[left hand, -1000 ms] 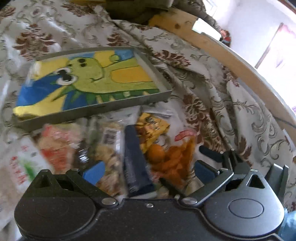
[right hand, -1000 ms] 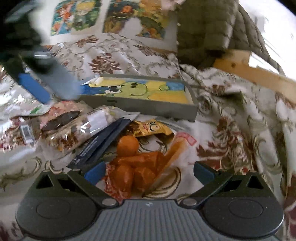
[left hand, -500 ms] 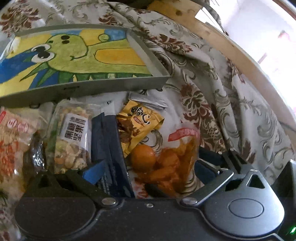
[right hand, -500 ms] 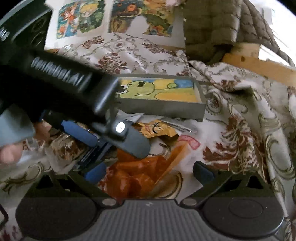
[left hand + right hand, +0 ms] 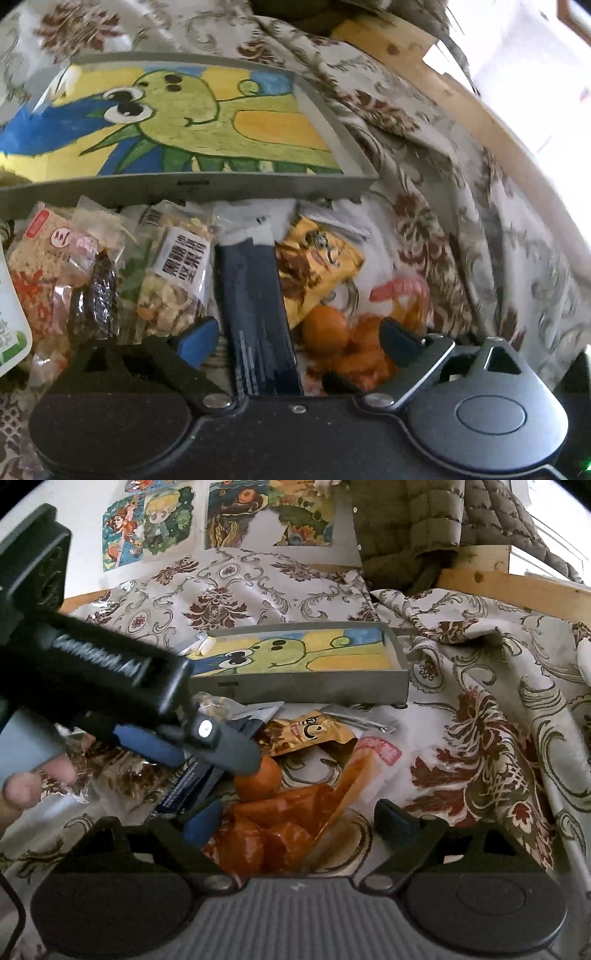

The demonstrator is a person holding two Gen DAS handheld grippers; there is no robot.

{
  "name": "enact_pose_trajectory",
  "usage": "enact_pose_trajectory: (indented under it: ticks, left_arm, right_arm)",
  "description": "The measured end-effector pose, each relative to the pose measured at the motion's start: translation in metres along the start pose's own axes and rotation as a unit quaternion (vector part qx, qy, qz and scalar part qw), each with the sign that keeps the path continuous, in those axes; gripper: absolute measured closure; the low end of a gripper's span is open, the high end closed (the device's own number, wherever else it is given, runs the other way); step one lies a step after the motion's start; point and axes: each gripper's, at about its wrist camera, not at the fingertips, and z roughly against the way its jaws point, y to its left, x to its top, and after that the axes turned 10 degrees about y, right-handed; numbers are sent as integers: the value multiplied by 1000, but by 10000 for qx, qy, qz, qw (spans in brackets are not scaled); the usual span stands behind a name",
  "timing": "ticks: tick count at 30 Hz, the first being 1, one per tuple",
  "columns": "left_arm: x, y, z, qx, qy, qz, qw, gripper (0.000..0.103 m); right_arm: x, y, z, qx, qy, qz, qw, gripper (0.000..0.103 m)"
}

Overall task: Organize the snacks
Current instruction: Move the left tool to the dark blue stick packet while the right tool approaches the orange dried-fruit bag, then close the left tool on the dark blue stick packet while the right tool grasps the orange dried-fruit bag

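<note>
A pile of snack packets lies on the patterned cloth in front of a grey tray point(image 5: 184, 186) lined with a dinosaur drawing. My left gripper point(image 5: 295, 338) is open just over the pile, its fingers on either side of a dark blue packet point(image 5: 255, 306), with an orange sweets bag point(image 5: 354, 350) by its right finger. A yellow packet point(image 5: 317, 266) and a clear nut-mix bag point(image 5: 173, 284) lie beside it. My right gripper point(image 5: 295, 821) is open low over the orange sweets bag point(image 5: 280, 830). The left gripper point(image 5: 207, 749) crosses the right wrist view from the left.
The tray point(image 5: 310, 690) stands just behind the pile. A wooden frame point(image 5: 461, 99) runs along the right behind rumpled cloth. More packets point(image 5: 48, 280) lie at the far left. A quilted jacket point(image 5: 406, 524) and wall drawings point(image 5: 147, 528) are at the back.
My left gripper has come in lower and closer over the pile, now straddling the dark blue packet. The right gripper has barely moved.
</note>
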Motion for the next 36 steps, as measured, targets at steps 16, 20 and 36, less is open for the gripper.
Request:
enact_pose_trajectory:
  ticks: [16, 20, 36]
  left_arm:
    - [-10, -15, -7, 889, 201, -479, 9947, 37]
    - [-7, -19, -12, 1040, 268, -574, 9926, 34]
    - [3, -13, -18, 1025, 811, -246, 9911, 59]
  right_arm:
    - [2, 3, 0, 218, 59, -195, 9996, 37]
    - [2, 3, -2, 185, 117, -225, 9995, 37]
    - [1, 1, 3, 171, 63, -362, 9992, 40]
